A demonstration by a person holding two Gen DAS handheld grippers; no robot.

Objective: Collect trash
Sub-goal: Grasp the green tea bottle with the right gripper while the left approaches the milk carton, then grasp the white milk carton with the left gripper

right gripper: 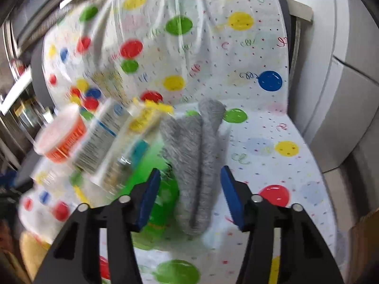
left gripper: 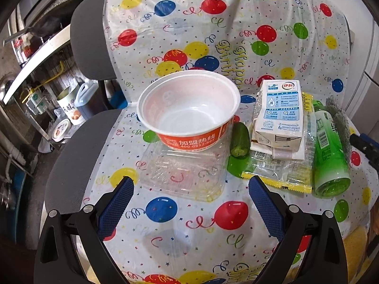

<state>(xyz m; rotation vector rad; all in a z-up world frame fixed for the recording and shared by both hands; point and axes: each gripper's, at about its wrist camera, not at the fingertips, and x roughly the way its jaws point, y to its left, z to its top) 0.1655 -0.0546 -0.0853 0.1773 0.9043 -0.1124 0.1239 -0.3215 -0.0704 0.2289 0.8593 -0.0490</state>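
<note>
Trash lies on a chair seat under a balloon-print plastic sheet [left gripper: 194, 243]. An orange-and-white paper bowl [left gripper: 189, 108] stands on a clear plastic box [left gripper: 184, 165]. To its right are a cucumber stub [left gripper: 239, 139], a milk carton [left gripper: 279, 111] on a yellow wrapper [left gripper: 279, 175], a green bottle [left gripper: 329, 151] on its side and a grey cloth [left gripper: 338, 123]. My left gripper [left gripper: 191, 184] is open just short of the clear box. My right gripper [right gripper: 189, 177] straddles the grey cloth [right gripper: 194, 156], pads not pressing it, with the green bottle [right gripper: 165, 196] at its left finger. That view is blurred.
The sheet also covers the chair's backrest [left gripper: 213, 23]. A tin can [left gripper: 68, 106] and a blue jug [left gripper: 87, 99] stand on the floor at the left, below a metal shelf [left gripper: 35, 54]. A white cabinet [right gripper: 343, 94] rises at the right, by a cardboard box [right gripper: 364, 236].
</note>
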